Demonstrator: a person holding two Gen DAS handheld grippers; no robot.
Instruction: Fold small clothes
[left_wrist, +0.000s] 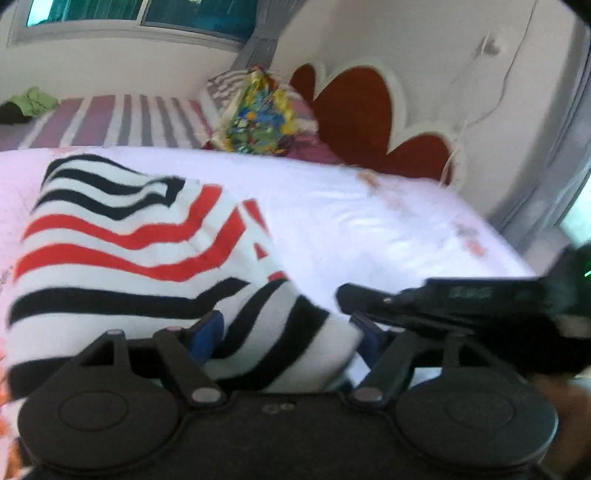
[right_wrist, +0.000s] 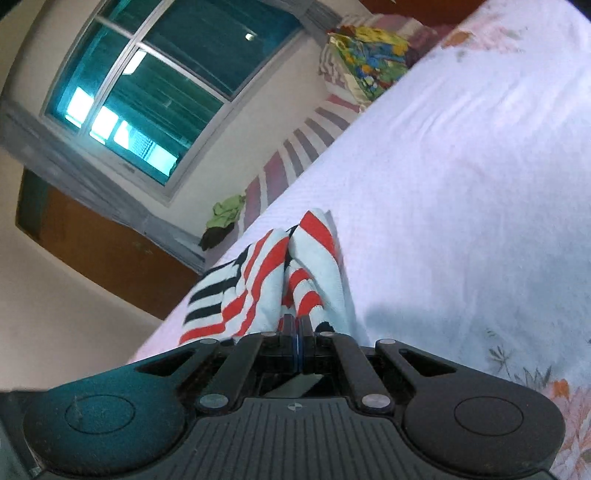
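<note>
my left gripper (left_wrist: 284, 332) is low over the bed, and its two blue pads stand wide apart with the near end of the striped garment (left_wrist: 147, 258) bulging up between them; the picture is blurred here, so i cannot tell if the pads really press the cloth or only stand at its sides. the garment is white with red and black stripes, and it lies folded in a thick bundle on the white bed sheet (left_wrist: 369, 221). my right gripper (right_wrist: 297, 332) comes in from the right side of the left view as a dark bar just beside the garment's corner. in the right view its fingers are pressed together, and a bunched edge of the striped garment (right_wrist: 266, 273) is pinched in them, the cloth rising in two folds just ahead of the tips. the sheet (right_wrist: 461, 184) is wrinkled and has a flower print near its edges. behind it i see a striped blanket (left_wrist: 122, 118), a colourful bag (left_wrist: 258, 118), a small green cloth (left_wrist: 35, 99), a red headboard (left_wrist: 354, 107) and a window (right_wrist: 155, 85)
</note>
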